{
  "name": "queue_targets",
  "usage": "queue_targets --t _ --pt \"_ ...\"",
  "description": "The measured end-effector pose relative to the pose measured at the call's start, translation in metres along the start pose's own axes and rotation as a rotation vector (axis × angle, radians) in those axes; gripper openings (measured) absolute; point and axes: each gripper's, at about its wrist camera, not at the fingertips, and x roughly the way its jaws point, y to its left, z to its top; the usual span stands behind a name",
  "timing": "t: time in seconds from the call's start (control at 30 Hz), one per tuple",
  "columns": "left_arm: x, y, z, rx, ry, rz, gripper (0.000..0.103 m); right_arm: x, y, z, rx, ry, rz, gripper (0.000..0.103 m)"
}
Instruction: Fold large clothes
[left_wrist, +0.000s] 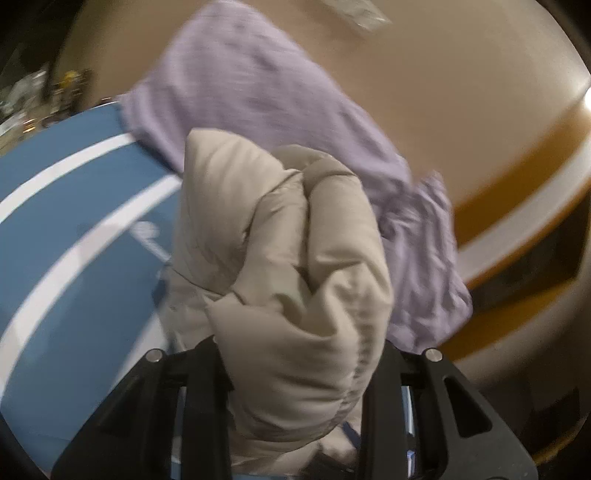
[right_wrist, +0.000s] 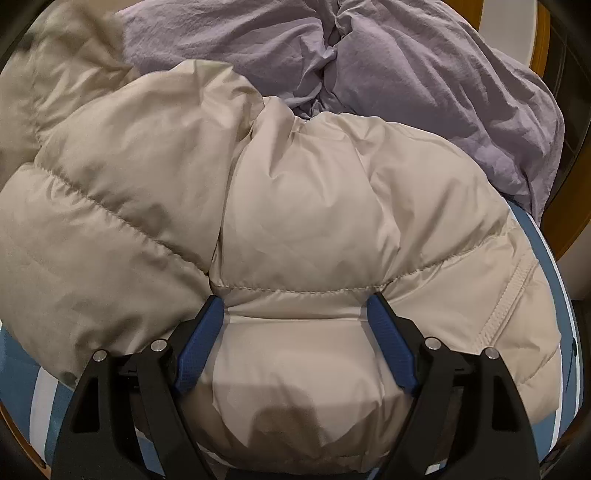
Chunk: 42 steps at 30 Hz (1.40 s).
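Beige quilted puffer jacket (right_wrist: 295, 229), heaped on a blue-and-white striped mat (left_wrist: 74, 229), overlapping a lilac garment (right_wrist: 424, 74). Left gripper (left_wrist: 295, 373): jaws narrow, clamped on a bunched fold of the jacket, apparently lifted, though that view is blurred. Right gripper (right_wrist: 297, 321): jaws wide, straddling a padded baffle whose sides its blue pads (right_wrist: 389, 350) touch. The shell looks light, soft and slippery; stitched seams or the hem (right_wrist: 517, 295) would likely give the firmest hold.
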Motion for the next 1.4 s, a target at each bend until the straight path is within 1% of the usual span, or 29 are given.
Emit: queue_targets --t 0.13,0.33,0.43,0.6,0.7,0.9,1.0,1.17,1.4 --pt "0.01 -0.044 -0.013 0.082 0.055 -0.084 0.029 0.001 0.0 0.001 0.004 0.003 0.011 0.082" --pt "0.029 -0.093 -0.035 0.168 0.14 -0.175 0.029 0.002 -0.002 0.003 0.007 0.007 0.024 0.082" --pt "0.04 -0.114 -0.049 0.203 0.188 -0.207 0.029 0.0 -0.004 0.004 0.008 0.006 0.034 0.082" --pt "0.062 -0.146 -0.074 0.267 0.268 -0.245 0.029 -0.013 -0.018 0.001 0.026 -0.011 0.076 0.082" --pt "0.076 -0.163 -0.09 0.304 0.316 -0.251 0.03 -0.023 -0.032 -0.002 0.042 -0.033 0.065 0.081" --pt "0.105 -0.186 -0.121 0.374 0.4 -0.244 0.031 -0.042 -0.07 -0.01 0.12 -0.066 -0.005 0.081" --pt "0.116 -0.194 -0.128 0.394 0.43 -0.233 0.031 -0.047 -0.086 -0.016 0.154 -0.067 -0.046 0.081" --pt "0.137 -0.206 -0.144 0.436 0.479 -0.211 0.032 -0.054 -0.108 -0.027 0.201 -0.064 -0.092 0.081" --pt "0.149 -0.217 -0.181 0.511 0.548 -0.179 0.036 -0.06 -0.142 -0.048 0.297 -0.043 -0.143 0.081"
